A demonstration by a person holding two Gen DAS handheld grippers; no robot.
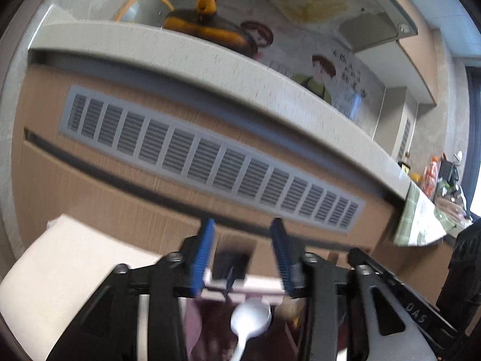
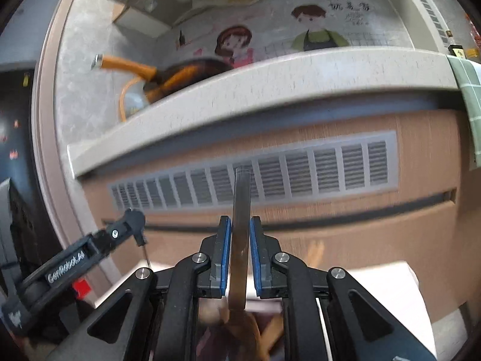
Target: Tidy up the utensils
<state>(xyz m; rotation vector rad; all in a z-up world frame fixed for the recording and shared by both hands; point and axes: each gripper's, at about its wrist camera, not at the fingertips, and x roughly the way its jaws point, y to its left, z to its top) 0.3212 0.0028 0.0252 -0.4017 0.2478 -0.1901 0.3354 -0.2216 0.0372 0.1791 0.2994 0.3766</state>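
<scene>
My right gripper (image 2: 240, 228) is shut on the flat metal handle of a utensil (image 2: 241, 210), which stands upright between the blue pads; its lower end is brown and blurred, above wooden utensils (image 2: 270, 337). My left gripper (image 1: 243, 234) is open and empty, its blue pads wide apart. Below it lies a white spoon (image 1: 249, 320) over a dark utensil holder (image 1: 210, 325). The left gripper also shows at the left of the right wrist view (image 2: 132, 225).
A wooden cabinet front with a long grey vent grille (image 1: 210, 162) fills the view ahead, under a pale countertop edge (image 1: 210, 57). An orange-handled pan (image 2: 180, 72) sits on the counter. A white surface (image 1: 69, 270) lies below left. A green cloth (image 2: 469, 96) hangs at right.
</scene>
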